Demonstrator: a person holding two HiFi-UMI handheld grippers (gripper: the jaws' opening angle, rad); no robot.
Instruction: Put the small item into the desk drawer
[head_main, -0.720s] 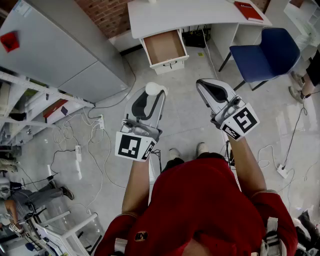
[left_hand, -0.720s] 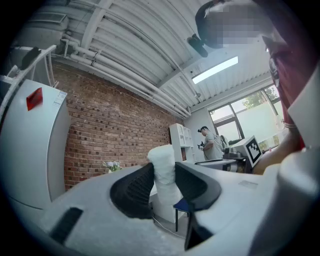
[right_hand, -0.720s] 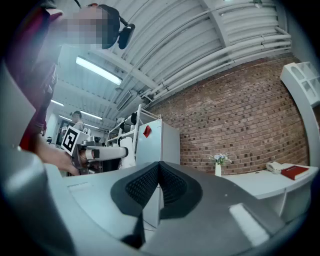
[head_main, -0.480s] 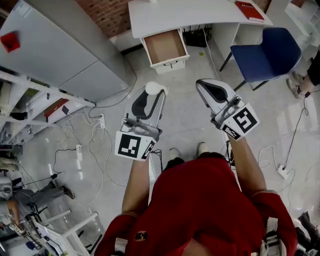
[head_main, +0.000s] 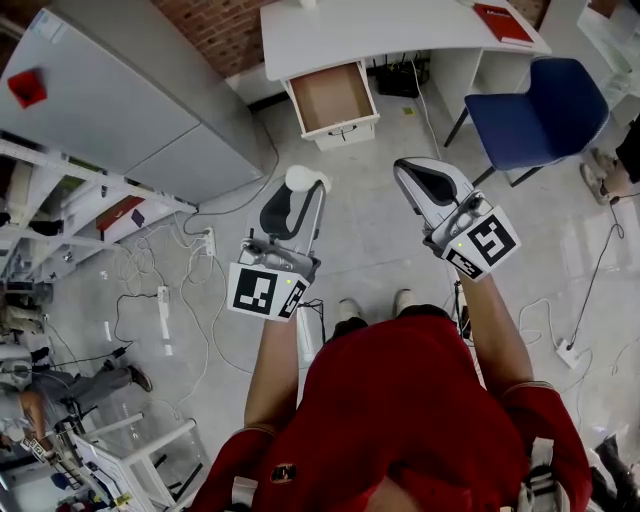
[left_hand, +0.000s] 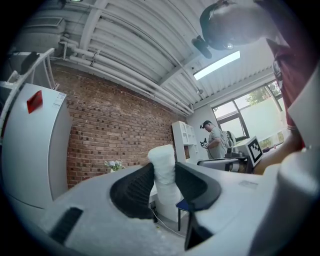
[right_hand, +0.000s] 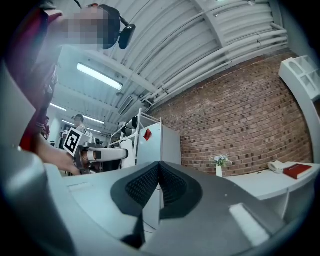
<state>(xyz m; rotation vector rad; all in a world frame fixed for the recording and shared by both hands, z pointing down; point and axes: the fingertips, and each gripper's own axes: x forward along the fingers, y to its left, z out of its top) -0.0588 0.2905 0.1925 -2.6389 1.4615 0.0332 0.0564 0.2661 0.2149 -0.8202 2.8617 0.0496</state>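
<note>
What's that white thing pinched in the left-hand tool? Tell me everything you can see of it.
The white lump is small and rough-surfaced, perhaps foam or wadded paper. It is pinched between the black ribbed jaws of the left gripper, and its rounded end pokes out past their tips. Nothing else touches it. It hangs over the floor, short of the open desk drawer.
</note>
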